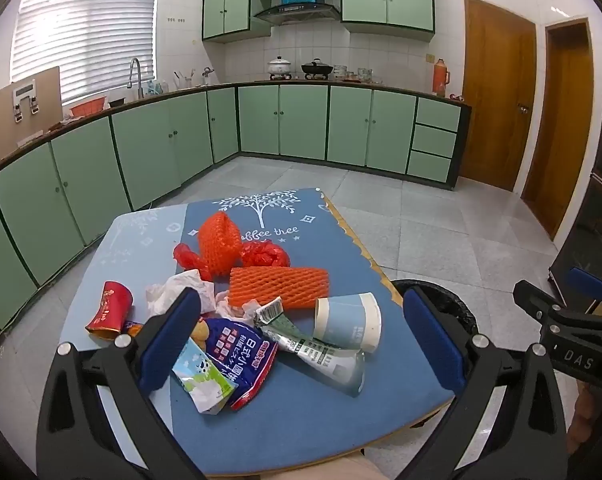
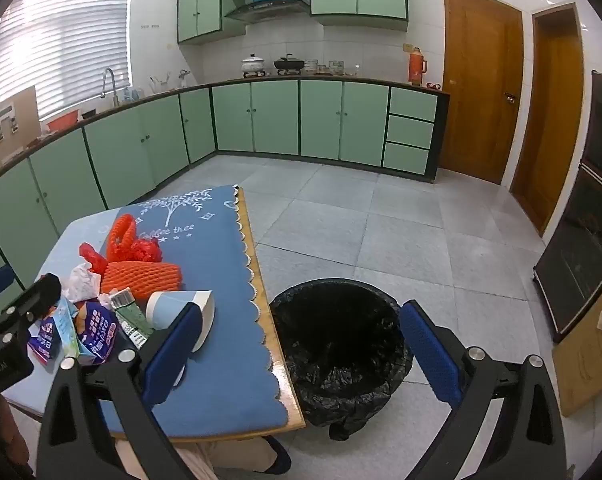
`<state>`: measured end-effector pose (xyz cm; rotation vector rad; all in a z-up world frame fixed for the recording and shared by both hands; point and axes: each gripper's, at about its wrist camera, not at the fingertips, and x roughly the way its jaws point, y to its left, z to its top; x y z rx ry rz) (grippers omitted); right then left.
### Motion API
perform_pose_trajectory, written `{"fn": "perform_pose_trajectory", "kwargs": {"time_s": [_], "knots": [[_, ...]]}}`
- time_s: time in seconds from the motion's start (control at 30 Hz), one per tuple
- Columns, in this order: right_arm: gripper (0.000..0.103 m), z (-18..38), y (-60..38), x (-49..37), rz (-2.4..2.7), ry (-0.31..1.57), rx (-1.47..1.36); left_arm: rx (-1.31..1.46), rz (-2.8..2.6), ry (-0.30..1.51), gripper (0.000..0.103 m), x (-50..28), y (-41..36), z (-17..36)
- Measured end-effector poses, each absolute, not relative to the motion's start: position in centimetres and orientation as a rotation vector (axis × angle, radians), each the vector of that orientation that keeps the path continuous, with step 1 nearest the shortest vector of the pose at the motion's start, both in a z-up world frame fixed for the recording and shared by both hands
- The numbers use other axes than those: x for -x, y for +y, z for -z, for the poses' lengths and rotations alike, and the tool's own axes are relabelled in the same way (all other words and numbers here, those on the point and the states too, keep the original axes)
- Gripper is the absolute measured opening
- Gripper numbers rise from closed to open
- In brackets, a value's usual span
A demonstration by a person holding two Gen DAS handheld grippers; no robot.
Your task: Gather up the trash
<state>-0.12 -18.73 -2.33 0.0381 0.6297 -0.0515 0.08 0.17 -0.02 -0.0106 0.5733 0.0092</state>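
Left gripper (image 1: 301,336) spread wide and empty above the litter pile (image 1: 237,320) mid-table (image 1: 301,432), right gripper (image 2: 301,352) likewise released over table's right edge, black-lined bin (image 2: 341,344) beside it

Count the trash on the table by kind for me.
Orange foam nets: 2
Red plastic bags: 2
Paper cups: 2
Crumpled tissues: 1
Printed wrappers and cartons: 3
Total: 10

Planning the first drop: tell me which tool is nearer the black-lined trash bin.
Right. The right tool hangs open over the black-lined trash bin; the left tool hangs over the table's litter, beside it.
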Motion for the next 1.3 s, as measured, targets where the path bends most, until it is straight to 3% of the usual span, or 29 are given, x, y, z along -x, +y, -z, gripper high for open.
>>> {"fn": "perform_pose_trajectory", "kwargs": {"time_s": [1.3], "knots": [[0.097,2.4,-18.7,0.1,0.05,0.623,-0.042,0.005,-0.017,0.571,0.098,0.0,0.2,-0.1]]}}
